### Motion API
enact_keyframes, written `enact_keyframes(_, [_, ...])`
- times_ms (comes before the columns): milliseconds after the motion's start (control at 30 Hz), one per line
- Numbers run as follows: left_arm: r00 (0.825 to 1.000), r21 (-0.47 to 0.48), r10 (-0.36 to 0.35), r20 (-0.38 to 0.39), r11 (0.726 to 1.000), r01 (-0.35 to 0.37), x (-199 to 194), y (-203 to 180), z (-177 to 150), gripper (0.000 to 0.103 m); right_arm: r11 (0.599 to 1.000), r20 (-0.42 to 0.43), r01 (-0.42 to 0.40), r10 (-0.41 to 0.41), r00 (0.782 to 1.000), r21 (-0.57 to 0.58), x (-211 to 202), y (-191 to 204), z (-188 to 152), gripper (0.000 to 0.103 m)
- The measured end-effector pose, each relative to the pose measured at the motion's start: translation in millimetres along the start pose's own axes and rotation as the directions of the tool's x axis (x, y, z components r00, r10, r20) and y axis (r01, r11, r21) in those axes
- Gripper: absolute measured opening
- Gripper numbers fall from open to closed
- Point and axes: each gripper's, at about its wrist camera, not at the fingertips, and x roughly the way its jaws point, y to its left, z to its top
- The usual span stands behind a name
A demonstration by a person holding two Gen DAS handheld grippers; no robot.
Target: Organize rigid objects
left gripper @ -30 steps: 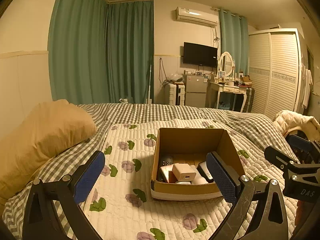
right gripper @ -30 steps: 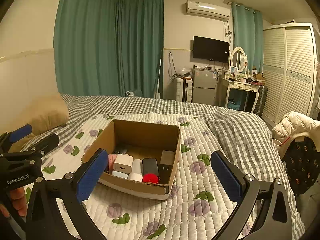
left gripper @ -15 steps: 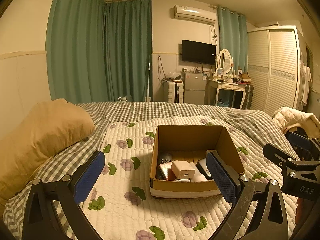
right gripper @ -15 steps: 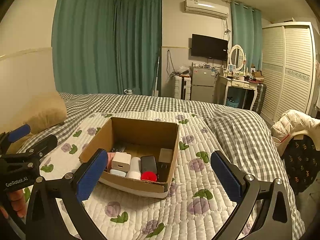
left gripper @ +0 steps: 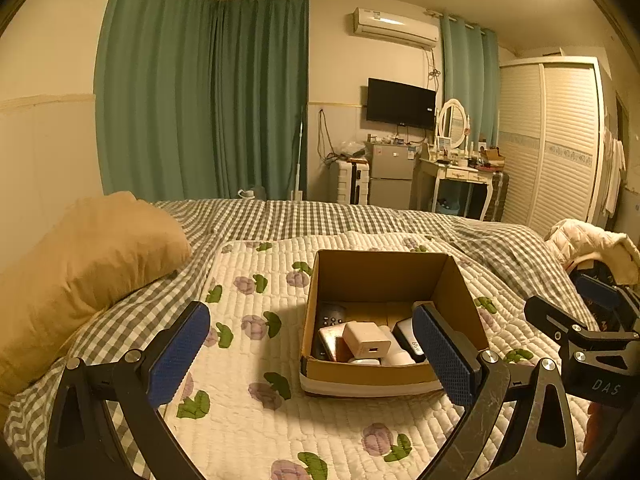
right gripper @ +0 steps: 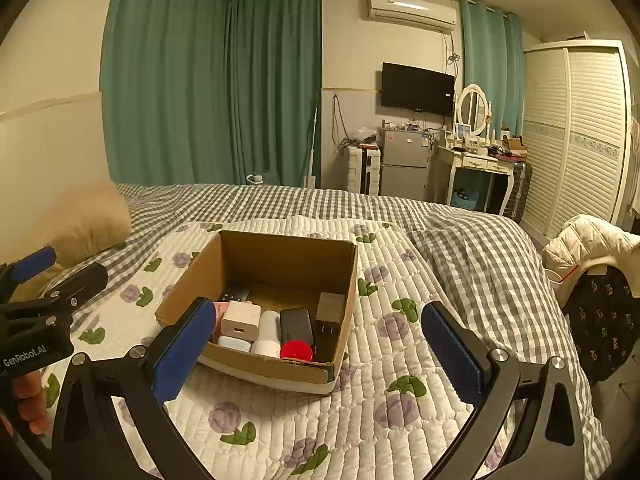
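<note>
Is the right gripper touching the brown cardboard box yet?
Cannot tell. In the right wrist view the right gripper stands open, its left pad overlapping the brown cardboard box rim; no gap or contact shows plainly.

This is a bedroom in a home. A bed (left gripper: 320, 224) with a grey checked cover and a flower-printed quilt (left gripper: 248, 360) fills the foreground, with a tan pillow (left gripper: 80, 264) at its left. Teal curtains (left gripper: 200, 100) hang to the floor in the corner. On the far wall are an air conditioner (left gripper: 394, 28) and a television (left gripper: 401, 103); below stand a small fridge (left gripper: 390, 174), a white dressing table with an oval mirror (left gripper: 452, 124), and a louvred wardrobe (left gripper: 556, 144).
</note>
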Motion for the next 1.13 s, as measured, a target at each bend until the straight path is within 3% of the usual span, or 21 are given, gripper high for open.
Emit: enact_keyframes(1133, [1.000, 0.029, 0.001, -0.012, 1.000, -0.001, 1.5, 0.4, -2.8, 0.103, 1.000, -0.018, 0.002, -0.001, 1.000, 0.013, 3.3, 1.1, -3.7, 0.103])
